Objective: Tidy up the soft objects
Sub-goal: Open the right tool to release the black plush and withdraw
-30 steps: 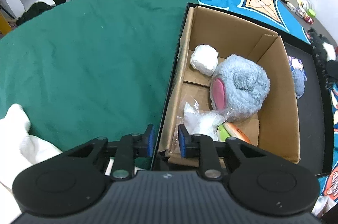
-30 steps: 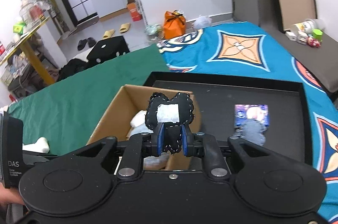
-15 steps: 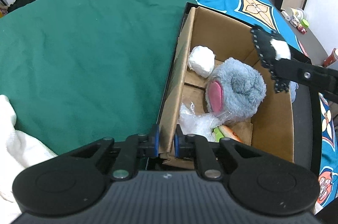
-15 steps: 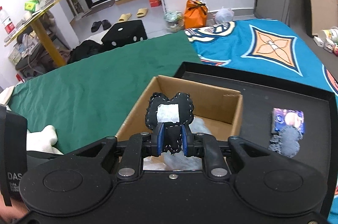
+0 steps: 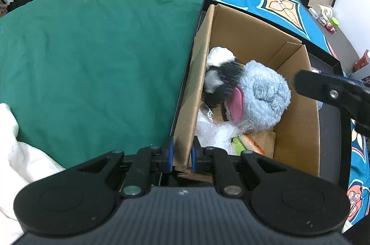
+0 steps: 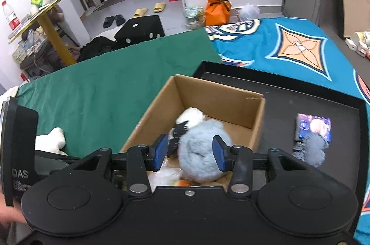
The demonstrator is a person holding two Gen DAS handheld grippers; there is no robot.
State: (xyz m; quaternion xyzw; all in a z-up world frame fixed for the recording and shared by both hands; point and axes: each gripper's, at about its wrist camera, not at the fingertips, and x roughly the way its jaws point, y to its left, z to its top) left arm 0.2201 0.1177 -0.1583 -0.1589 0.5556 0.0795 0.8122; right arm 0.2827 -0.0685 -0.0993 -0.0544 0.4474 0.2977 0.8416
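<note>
One cardboard box [image 5: 298,129] sits in the black tray [image 6: 323,101], holding one grey-blue plush [image 5: 266,94], one black plush [image 5: 222,83] and one white ball [image 5: 219,53]. The left gripper [image 5: 181,154] pinches the box's near-left wall; the right gripper [image 6: 189,151] is opening above, empty, the black plush dropped beside the grey-blue one.

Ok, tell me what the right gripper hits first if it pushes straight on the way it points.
Most likely the blue-grey plush toy in the cardboard box: it sits in line between the opening jaws of the right gripper, untouched. Depth is unclear.
</note>
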